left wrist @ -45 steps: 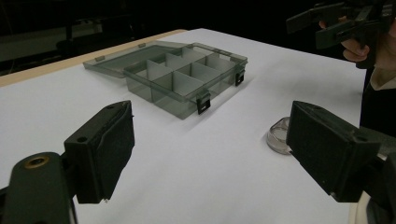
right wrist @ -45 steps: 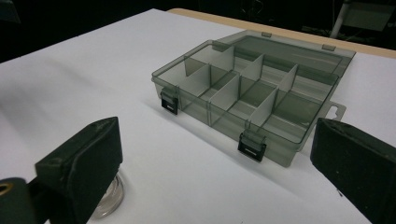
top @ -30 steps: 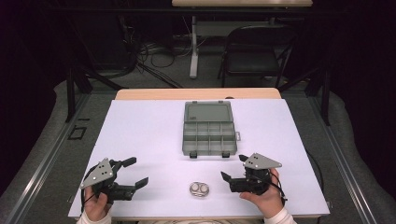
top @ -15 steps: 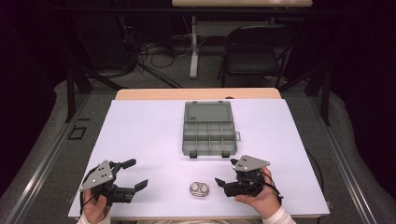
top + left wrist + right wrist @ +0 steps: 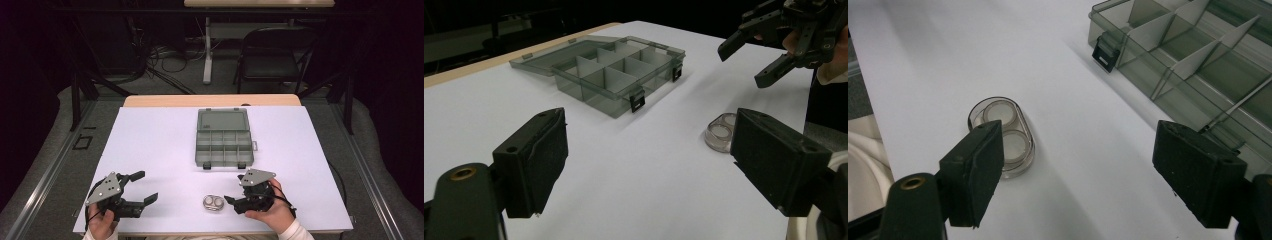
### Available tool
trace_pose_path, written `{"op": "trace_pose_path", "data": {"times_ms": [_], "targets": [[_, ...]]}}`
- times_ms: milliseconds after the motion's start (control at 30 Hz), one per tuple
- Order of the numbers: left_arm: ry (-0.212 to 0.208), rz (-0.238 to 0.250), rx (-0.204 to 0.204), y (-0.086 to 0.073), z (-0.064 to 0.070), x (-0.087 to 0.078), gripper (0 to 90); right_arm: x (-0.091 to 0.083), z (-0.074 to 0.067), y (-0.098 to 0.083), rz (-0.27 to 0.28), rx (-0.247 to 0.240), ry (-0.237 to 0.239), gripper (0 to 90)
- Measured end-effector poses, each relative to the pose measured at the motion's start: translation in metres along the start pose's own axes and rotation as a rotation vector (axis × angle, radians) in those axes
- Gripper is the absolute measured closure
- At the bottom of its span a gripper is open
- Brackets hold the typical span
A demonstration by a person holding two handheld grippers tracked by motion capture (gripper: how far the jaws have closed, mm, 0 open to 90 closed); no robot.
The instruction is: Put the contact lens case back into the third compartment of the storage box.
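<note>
Two grippers sit at the near edge of the white counter [image 5: 165, 135], one on either side of a small clear twin-well case [image 5: 214, 203]. We take that case as our landmark. It lies flat on the counter, an oval of clear plastic with two round wells side by side, each showing a pale disc inside.

We find the left gripper [image 5: 141, 189] well to the left of the case, held in the person's left hand [image 5: 101, 223], its jaws spread wide and holding nothing. The left gripper view confirms this: bare counter lies between the two black jaws, and the case shows just beside the right-hand jaw.

We find the right gripper [image 5: 234, 193] just to the right of the case, held in the person's right hand [image 5: 272, 212], jaws released and empty, tips pointing toward the case but apart from it. In the right gripper view one jaw overlaps the case's near end; we cannot tell whether it touches.

Beyond the case, toward the far side of the counter, stands a grey translucent organiser box [image 5: 223, 137], lid laid open, dividers visible, compartments empty, two black latches facing the case.
</note>
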State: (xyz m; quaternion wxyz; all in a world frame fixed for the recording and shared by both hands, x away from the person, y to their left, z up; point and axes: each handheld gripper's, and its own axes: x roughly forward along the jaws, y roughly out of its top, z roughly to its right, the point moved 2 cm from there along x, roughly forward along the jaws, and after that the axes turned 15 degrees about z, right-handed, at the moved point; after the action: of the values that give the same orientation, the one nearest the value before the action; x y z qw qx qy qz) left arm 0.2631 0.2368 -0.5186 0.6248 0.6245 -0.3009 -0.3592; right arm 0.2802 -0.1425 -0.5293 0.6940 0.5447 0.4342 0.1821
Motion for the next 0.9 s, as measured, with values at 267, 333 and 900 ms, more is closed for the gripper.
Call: {"op": "trace_pose_path", "data": {"times_ms": [267, 333, 900], "targets": [[-0.003, -0.001, -0.002, 0.000, 0.000, 0.001, 15.9, 0.004, -0.005, -0.002, -0.043, -0.032, 0.042, 24.2], [-0.004, -0.002, -0.002, 0.000, 0.000, 0.001, 15.8, 0.005, -0.005, -0.002, -0.052, -0.041, 0.048, 24.8], [0.000, -0.012, 0.004, -0.001, 0.001, 0.002, 15.8, 0.011, -0.007, 0.002, -0.094, -0.088, 0.107, 32.7]]}}
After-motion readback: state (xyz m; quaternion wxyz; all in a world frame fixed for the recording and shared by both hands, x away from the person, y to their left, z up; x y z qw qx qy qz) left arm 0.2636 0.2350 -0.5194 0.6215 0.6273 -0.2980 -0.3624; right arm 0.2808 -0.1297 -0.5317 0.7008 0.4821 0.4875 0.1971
